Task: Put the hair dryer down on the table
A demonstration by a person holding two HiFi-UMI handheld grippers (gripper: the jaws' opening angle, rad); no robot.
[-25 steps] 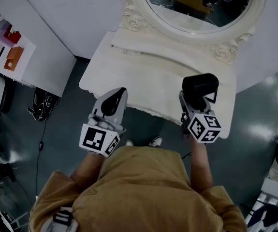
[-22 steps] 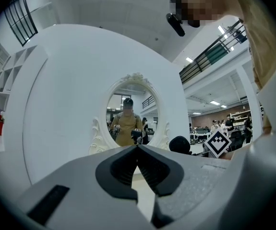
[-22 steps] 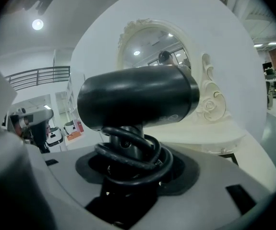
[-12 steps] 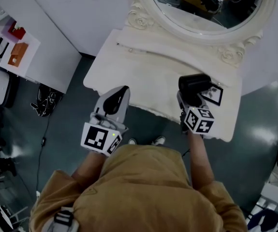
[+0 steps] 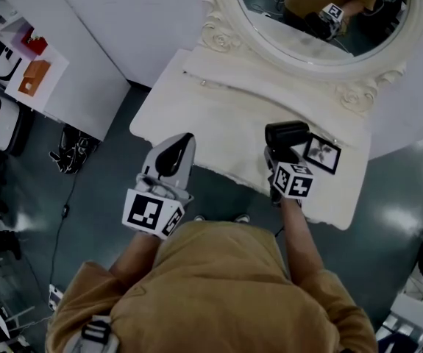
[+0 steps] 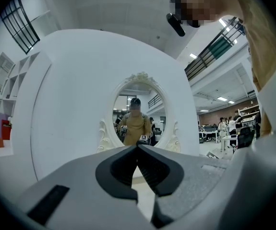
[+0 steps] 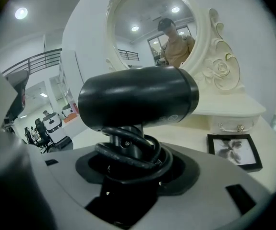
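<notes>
A: Head view: gripping the hair dryer [image 5: 286,134] by its cord-wrapped handle in the right hand-held gripper [image 5: 279,159], hovering over the bench [image 5: 218,116], picture frame [image 5: 322,154] at its three o'clock.
B: Not resting yet, seemingly; awaiting lowering, releasing. Holding left hand-held gripper [image 5: 171,155] closed, empty.

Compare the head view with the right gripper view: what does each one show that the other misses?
Only the head view: the left tongs, the person's tan top, the shoes, the dark floor and the shelf at the left. Only the right gripper view: the black cord coiled round the handle of the hair dryer, just where the right tongs clamp it. Both: the hair dryer, the right tongs, the picture frame, the mirror and the white table.
</notes>
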